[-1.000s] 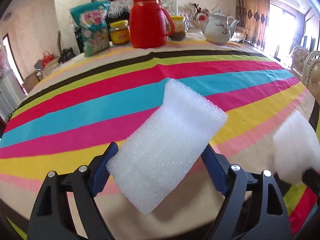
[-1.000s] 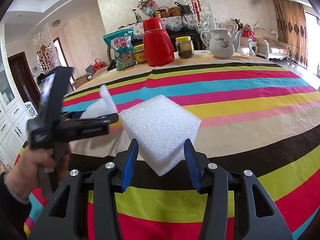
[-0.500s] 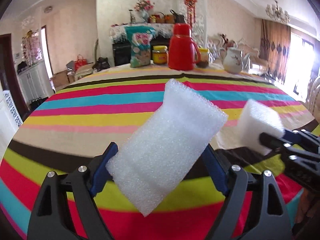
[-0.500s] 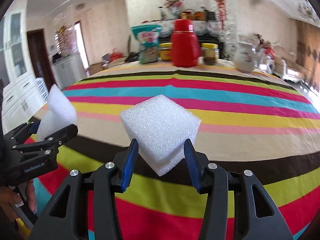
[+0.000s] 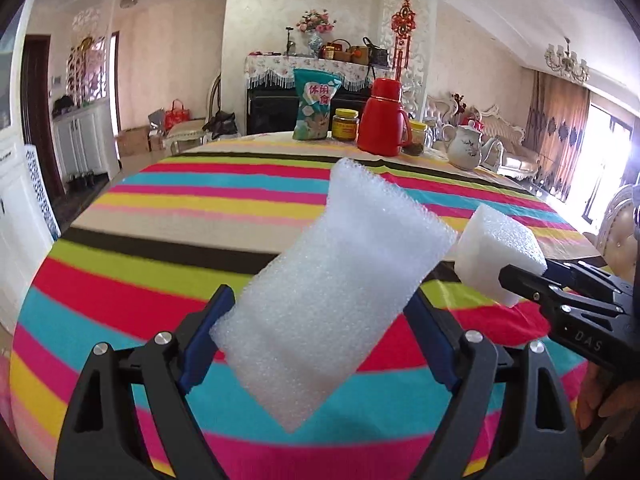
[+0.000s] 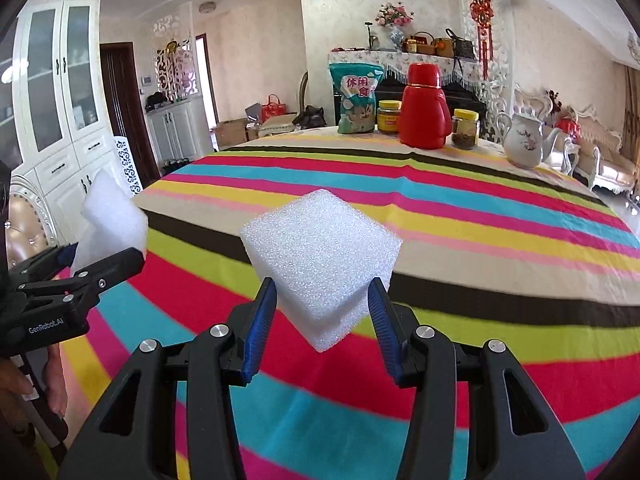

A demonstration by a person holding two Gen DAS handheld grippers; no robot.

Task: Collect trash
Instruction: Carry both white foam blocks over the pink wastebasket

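Note:
My left gripper [image 5: 320, 340] is shut on a long white foam slab [image 5: 332, 288], held tilted above the near edge of the striped table [image 5: 200, 216]. My right gripper [image 6: 322, 320] is shut on a white foam cube [image 6: 320, 260], also held above the table. In the left wrist view the right gripper and its cube [image 5: 500, 252] show at the right. In the right wrist view the left gripper with its foam slab [image 6: 110, 220] shows at the left.
At the table's far side stand a teal snack bag [image 5: 316, 106], a yellow-lidded jar [image 5: 346, 124], a red thermos [image 5: 382, 118], a second jar [image 6: 466, 128] and a white teapot [image 5: 466, 148]. White cabinets [image 6: 60, 120] are at the left, chairs and sofas at the right.
Both grippers have pulled back and up from the table with their foam pieces still held. More of the table and the room shows now.

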